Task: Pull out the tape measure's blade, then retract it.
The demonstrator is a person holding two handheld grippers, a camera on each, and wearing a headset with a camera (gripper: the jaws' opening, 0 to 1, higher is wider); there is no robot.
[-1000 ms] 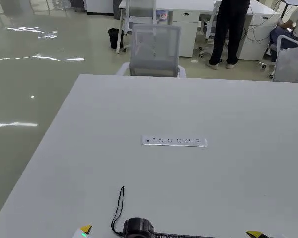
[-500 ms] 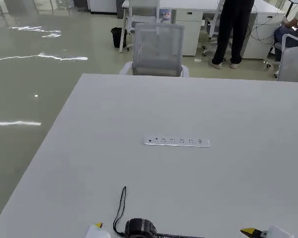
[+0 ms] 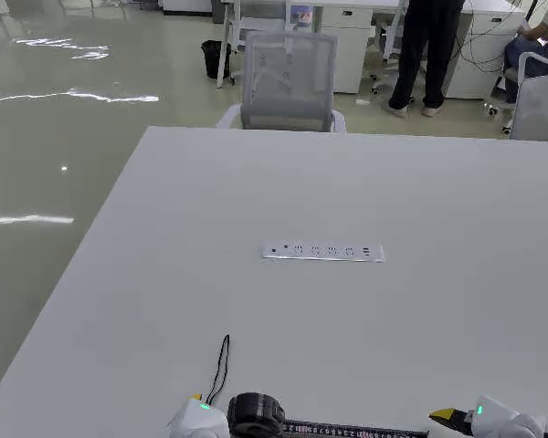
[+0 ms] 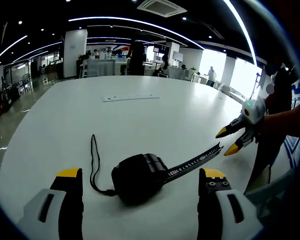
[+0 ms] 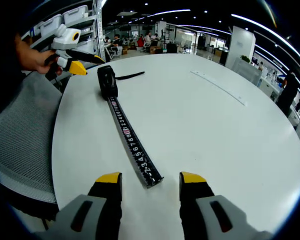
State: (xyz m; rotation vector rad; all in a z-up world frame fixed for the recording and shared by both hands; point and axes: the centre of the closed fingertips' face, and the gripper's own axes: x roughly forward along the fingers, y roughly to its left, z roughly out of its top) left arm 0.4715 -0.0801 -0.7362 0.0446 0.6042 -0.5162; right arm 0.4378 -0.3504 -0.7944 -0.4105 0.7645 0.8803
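Head view looks down on a white counter (image 3: 365, 173). At the bottom edge of the frame lies the black tape measure (image 3: 256, 413). Its blade (image 3: 352, 429) is drawn out to the right, flat on the counter, and its thin black cord (image 3: 221, 365) runs upward in the frame. A silver power strip (image 3: 321, 252) lies in the middle of the counter, well apart from the tape measure. Behind the far edge stands a grey mesh chair (image 3: 288, 78), and a person (image 3: 427, 46) in dark trousers stands at the top right.

In the left gripper view, the left gripper (image 4: 140, 173) has its fingers spread wide, one at each side of the tape measure, and I see no contact with it. The tape measure sits in the lower centre, and the blade goes to the right, toward the right gripper (image 4: 227, 141).

In the right gripper view, the fingers of the right gripper are parted too and hold nothing. The end of the blade lies on the counter between their yellow tips, in the lower centre. The numbered blade runs up and left to the tape measure, and the left gripper is just beside it at the upper left.
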